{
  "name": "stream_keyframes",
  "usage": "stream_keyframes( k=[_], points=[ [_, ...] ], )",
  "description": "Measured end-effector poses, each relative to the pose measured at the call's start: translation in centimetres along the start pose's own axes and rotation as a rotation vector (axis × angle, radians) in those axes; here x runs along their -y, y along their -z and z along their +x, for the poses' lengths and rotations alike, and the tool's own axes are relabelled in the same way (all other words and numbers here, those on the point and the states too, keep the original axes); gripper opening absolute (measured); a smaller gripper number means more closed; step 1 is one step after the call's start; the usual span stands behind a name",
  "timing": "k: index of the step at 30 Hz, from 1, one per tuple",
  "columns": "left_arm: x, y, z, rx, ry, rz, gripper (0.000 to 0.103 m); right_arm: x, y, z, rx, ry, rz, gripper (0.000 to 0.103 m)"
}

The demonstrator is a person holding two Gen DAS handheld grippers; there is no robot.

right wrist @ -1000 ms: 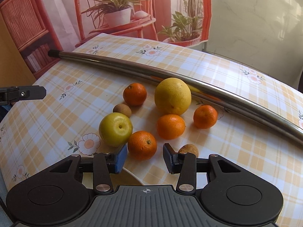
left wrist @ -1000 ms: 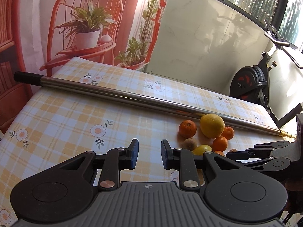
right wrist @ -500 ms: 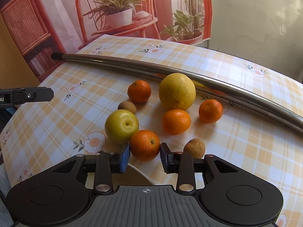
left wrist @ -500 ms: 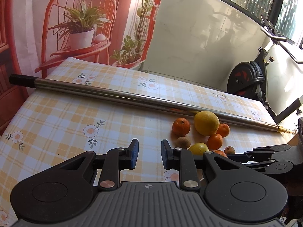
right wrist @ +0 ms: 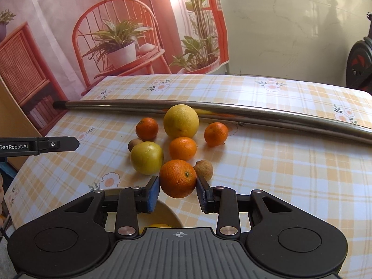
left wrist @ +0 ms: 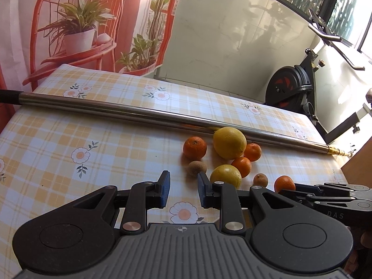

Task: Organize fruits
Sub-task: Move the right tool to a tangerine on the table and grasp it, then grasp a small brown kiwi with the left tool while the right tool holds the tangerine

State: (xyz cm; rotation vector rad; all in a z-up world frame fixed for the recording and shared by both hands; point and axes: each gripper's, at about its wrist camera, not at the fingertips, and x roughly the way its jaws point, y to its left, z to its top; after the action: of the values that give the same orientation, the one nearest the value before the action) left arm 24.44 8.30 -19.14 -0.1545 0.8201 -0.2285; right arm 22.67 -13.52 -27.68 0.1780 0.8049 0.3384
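My right gripper (right wrist: 178, 186) is shut on a tangerine (right wrist: 177, 177), both blue pads pressed to its sides, above the far rim of a white bowl (right wrist: 167, 211). On the checked cloth beyond lie a large yellow citrus (right wrist: 181, 121), a yellow-green apple (right wrist: 147, 157), three more tangerines (right wrist: 183, 148) and two small brown fruits (right wrist: 203, 169). My left gripper (left wrist: 183, 191) is shut on nothing, hovering over the cloth left of the apple (left wrist: 225, 176). In the left wrist view the held tangerine (left wrist: 284, 183) shows at the right gripper's tips.
A long steel pole (right wrist: 255, 114) lies across the table behind the fruit. A yellow fruit (right wrist: 160, 225) sits in the bowl, mostly hidden. An exercise bike (left wrist: 293, 86) stands past the table's right end, and a cardboard box (left wrist: 358, 165) is at its near right corner.
My right gripper's jaws narrowed onto the nearest tangerine and drew it back from the group toward the bowl, with the wrist rolling. The left gripper shifted slightly, still shut.
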Motion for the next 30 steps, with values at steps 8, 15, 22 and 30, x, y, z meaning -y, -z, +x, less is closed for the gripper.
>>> stream_keyframes(
  k=[8,15,22,30],
  points=[
    [1.5,-0.7,1.5,-0.024,0.031,-0.002,0.027,2.0,0.6,-1.1,0.03,0.035,0.056,0.032],
    [2.6,-0.3,2.3,-0.052,0.05,0.029,0.027,2.7,0.8,-1.5,0.045,0.046,0.08,0.032],
    [2.6,-0.1,2.7,-0.073,0.048,0.029,0.027,3.3,1.2,-1.6,0.04,0.055,0.098,0.032],
    [0.6,-1.3,4.2,-0.085,0.005,-0.065,0.027,3.3,1.3,-1.7,0.042,0.05,0.104,0.032]
  ],
)
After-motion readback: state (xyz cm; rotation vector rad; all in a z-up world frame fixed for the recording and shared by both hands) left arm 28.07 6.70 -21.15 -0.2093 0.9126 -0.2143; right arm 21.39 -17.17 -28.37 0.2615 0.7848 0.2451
